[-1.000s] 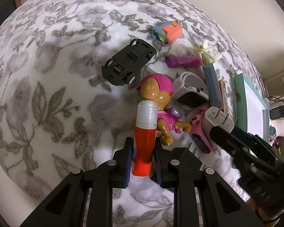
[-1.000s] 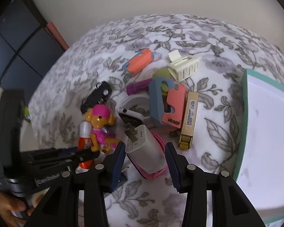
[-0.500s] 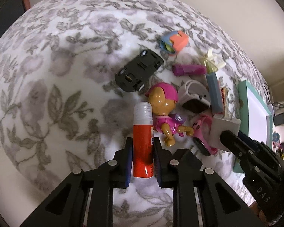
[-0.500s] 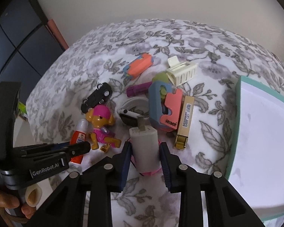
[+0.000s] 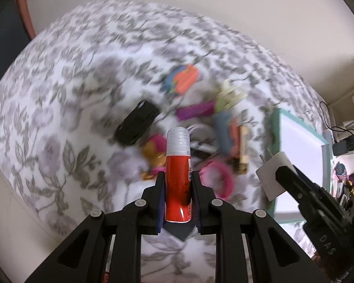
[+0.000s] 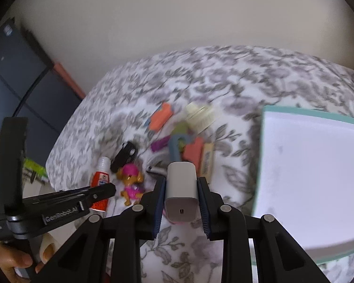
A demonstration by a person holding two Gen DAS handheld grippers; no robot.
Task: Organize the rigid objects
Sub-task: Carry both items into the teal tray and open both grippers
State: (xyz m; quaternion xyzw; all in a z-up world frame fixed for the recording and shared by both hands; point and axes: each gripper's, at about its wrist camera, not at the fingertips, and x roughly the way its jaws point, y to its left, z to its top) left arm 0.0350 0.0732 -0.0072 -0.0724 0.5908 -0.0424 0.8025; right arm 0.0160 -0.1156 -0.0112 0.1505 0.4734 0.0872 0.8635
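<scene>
My left gripper is shut on a red glue bottle with a clear cap and holds it above the floral tablecloth. My right gripper is shut on a white charger plug and holds it lifted; the plug also shows in the left wrist view. Below lie a pink-capped toy figure, a black toy car, a purple stick, an orange and blue toy and a cream clip. A white tray with a teal rim lies at the right.
A blue and orange holder and a tan bar lie beside the pile. A pink ring lies near the figure. The table's left edge drops off beside dark cabinets. A wall stands behind.
Both grippers have risen from the table, the left with the glue bottle and the right with the charger plug. The pile now looks smaller and blurred from motion.
</scene>
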